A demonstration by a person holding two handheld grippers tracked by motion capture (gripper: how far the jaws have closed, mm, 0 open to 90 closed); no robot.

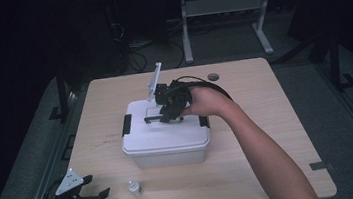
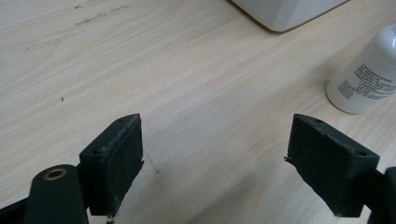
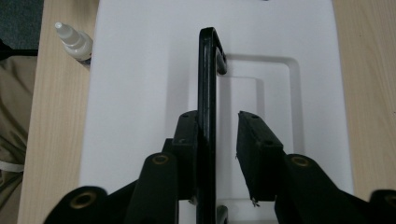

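- White box (image 1: 165, 141) sits mid-table (image 1: 269, 134), lid (image 3: 140, 93) on, black clips at its left and right ends look shut.
- Black handle (image 3: 207, 93) stands raised out of its recess in the lid top.
- Right gripper (image 1: 170, 107) is over the lid; in the right gripper view (image 3: 217, 135) the handle runs between the jaws. One pad touches it, the other stands a little off: jaws partly apart, not clamped.
- Left gripper (image 1: 95, 197) rests at the near left corner of the table, jaws wide apart (image 2: 215, 154), nothing between them.
- Small white bottle (image 1: 133, 187) stands near the front edge, just right of the left gripper and in front of the box; label side shows in the left gripper view (image 2: 364, 77).
- Judgement: work is at the handle stage. Reach done, handle lined up in the jaws; squeeze not yet made.
- Left to do, as I read it: close on the handle, then lift or shift the box. Bottle untouched so far; whether it belongs inside can't be told.
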